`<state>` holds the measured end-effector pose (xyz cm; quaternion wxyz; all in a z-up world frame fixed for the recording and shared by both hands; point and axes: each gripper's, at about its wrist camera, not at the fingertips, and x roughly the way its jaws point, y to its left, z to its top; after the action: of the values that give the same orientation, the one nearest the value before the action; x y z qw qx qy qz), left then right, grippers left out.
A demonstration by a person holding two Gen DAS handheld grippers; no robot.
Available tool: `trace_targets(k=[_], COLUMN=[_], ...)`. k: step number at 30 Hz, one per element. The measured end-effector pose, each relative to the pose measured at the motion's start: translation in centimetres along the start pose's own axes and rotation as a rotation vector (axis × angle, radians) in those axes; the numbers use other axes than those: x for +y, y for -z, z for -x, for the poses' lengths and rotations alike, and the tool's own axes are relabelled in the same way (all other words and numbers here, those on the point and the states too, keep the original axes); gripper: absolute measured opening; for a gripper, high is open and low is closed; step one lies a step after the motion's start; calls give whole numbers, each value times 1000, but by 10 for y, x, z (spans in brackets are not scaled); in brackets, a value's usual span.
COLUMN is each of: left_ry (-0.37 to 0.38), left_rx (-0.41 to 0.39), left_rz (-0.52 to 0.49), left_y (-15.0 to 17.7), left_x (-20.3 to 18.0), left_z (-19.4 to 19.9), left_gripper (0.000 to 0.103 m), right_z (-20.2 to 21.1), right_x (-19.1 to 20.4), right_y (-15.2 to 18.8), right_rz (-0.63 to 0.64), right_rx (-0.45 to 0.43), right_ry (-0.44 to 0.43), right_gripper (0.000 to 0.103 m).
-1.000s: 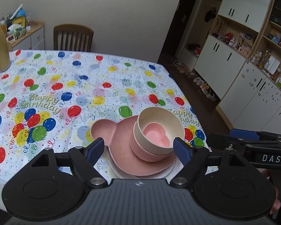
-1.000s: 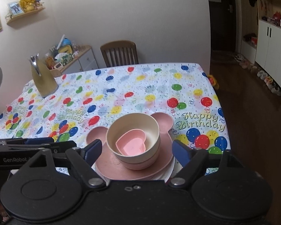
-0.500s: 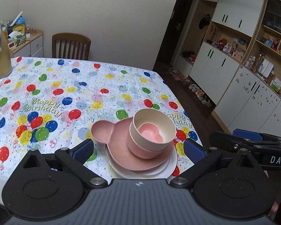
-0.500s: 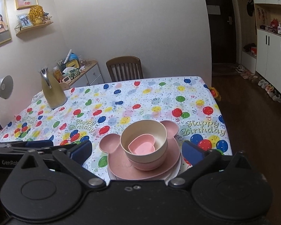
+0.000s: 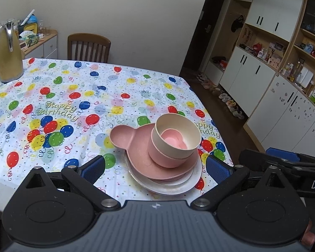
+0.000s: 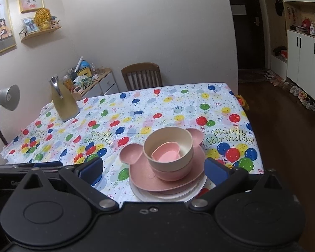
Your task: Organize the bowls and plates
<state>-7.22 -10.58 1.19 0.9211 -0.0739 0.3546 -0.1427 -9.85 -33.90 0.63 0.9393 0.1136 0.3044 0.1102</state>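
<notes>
Stacked near the table's [image 5: 52,96] front edge, toward its right corner — white plates [image 5: 178,185], pink mouse-eared plate [image 5: 136,147], pink bowl [image 5: 168,159], cream bowl [image 5: 176,134], heart-shaped dish [image 5: 174,141]. Left gripper [image 5: 155,168] and right gripper [image 6: 153,169] both spread wide — gripping nothing.

Plain pale walls [image 6: 157,21] enclose a table [image 6: 178,105] under a balloon-print birthday cloth, with a wooden chair [image 6: 142,75] behind it. White cabinets [image 5: 262,77] line the dark wood floor [image 6: 283,126] (shoes along their base), near a dark doorway [image 6: 250,33].
</notes>
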Motion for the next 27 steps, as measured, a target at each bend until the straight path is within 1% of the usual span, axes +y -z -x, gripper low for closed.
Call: trace_targets(k=[5, 17, 27], left_ry=[-6, 6, 11], left_rx=[6, 1, -3], left_rz=[0, 4, -3], left_y=[1, 1, 1], left_x=[1, 0, 0], left_z=[0, 2, 4], left_gripper=[103, 103, 103], right_z=[1, 3, 5], right_x=[0, -3, -4], right_y=[2, 5, 4], right_rz=[-24, -44, -41], right_rx=[4, 22, 22], right_ry=[25, 60, 66], right_gripper=[103, 103, 103])
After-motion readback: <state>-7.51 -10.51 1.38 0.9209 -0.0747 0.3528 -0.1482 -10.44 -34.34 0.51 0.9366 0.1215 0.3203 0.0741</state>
